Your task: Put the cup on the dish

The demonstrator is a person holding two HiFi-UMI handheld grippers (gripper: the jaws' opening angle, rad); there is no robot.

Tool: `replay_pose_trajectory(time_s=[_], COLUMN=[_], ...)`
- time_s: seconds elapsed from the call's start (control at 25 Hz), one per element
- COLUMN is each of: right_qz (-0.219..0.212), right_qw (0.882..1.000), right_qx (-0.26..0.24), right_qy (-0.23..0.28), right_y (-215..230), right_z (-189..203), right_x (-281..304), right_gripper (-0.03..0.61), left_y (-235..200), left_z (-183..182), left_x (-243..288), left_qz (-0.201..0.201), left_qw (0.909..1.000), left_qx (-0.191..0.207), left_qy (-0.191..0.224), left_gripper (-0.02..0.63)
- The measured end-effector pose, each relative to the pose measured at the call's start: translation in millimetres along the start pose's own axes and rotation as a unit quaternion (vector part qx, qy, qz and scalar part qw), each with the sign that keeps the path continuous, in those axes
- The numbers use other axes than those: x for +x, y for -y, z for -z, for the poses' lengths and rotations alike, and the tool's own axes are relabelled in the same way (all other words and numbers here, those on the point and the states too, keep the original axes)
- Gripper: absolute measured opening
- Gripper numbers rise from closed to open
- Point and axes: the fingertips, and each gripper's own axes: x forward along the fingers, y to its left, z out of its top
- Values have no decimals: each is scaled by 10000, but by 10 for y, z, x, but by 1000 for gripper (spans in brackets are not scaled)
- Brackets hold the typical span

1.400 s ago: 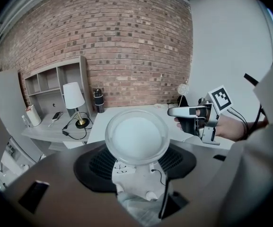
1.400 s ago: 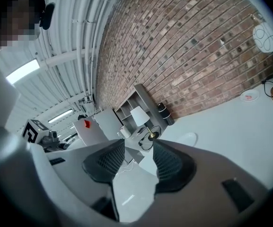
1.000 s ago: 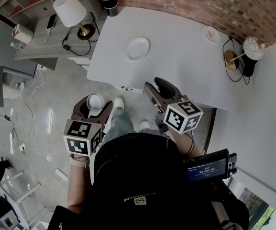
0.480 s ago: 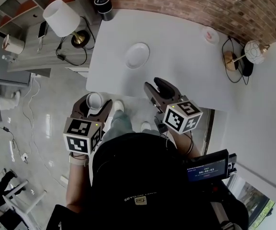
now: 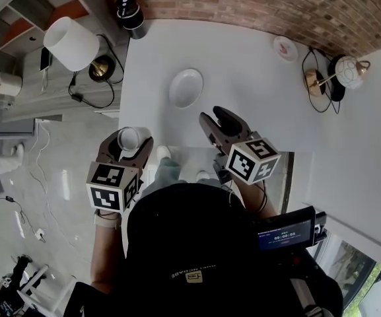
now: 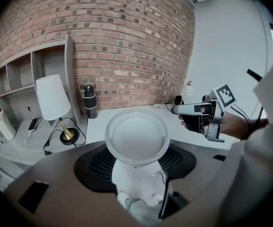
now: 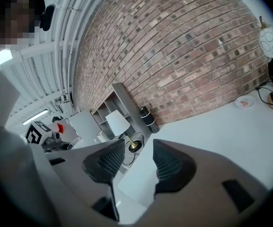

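A white cup point(image 5: 129, 138) sits upright between the jaws of my left gripper point(image 5: 127, 140), which is shut on it, just off the near left corner of the white table point(image 5: 256, 91). In the left gripper view the cup point(image 6: 137, 138) fills the middle and the pads grip its base. The white dish point(image 5: 185, 88) lies on the table, ahead and to the right of the cup. My right gripper point(image 5: 215, 116) hovers over the table's near edge, right of the dish. Its jaws point(image 7: 138, 157) stand apart with nothing between them.
A black bottle point(image 5: 129, 15) stands at the table's far left corner. A white-shaded lamp point(image 5: 71, 43) sits on the grey shelf unit to the left. A small pink saucer point(image 5: 286, 47) and a globe lamp point(image 5: 348, 70) are at the far right, against the brick wall.
The head view has swung: table and lamp have shifted left and down in the picture. Both grippers keep their places in the frame, and the cup stays held.
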Motion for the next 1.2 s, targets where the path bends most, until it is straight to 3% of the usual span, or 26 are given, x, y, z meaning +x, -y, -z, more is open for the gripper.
replay_pose_trajectory(time_s=[0.76,1.2], right_qz=[984,1464], right_qw=[9937,9867], right_qx=[296,338], right_qy=[452,618], right_y=[14,72], right_z=[-221,-253], right_x=[608,472], right_gripper=[189,189], left_y=[-826,-598], left_z=[-262,-269], left_x=[489,924], left_qz=[855,1500], left_qw=[9926,9793], left_qx=[813,1278], left_qy=[-274,-461], left_gripper=[262,262])
